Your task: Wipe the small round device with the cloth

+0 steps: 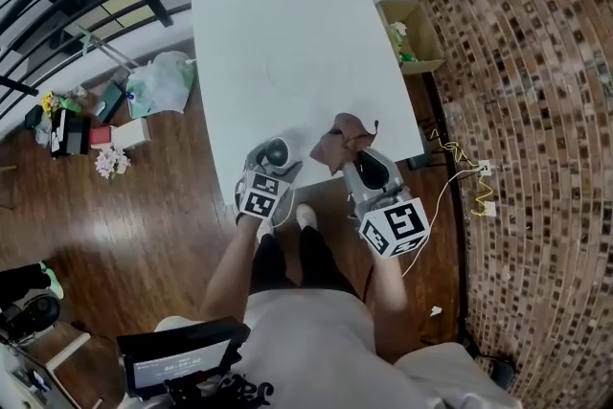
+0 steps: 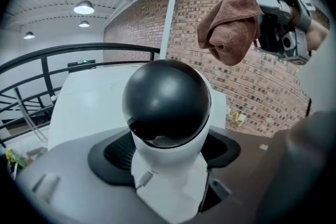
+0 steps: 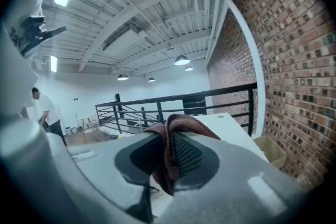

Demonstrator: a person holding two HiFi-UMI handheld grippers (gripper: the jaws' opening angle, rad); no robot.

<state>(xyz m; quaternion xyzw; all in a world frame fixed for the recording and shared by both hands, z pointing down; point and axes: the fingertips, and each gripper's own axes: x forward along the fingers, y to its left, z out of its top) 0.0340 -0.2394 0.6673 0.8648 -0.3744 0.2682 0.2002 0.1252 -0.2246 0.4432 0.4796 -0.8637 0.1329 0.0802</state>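
At the near edge of the white table (image 1: 287,34), the left gripper (image 1: 273,164) has its claw closed on the small round device (image 2: 167,107). Both pads press the white base from either side. The device stands roughly upright in that grip, its long axis running from the white base up to the black ball head. A glossy darker band low on the ball faces back toward the gripper's own camera. Whether the base rests on the tabletop I cannot tell.

Just beside it, the right gripper (image 1: 356,156) pinches a brown cloth (image 3: 169,157) between its jaws. The cloth is bunched into folds, with most of it hanging beyond the tips, apart from the device.

By count there are one device, one cloth and two grippers. A single open cardboard box (image 1: 412,34) sits on the floor off the table's right side.
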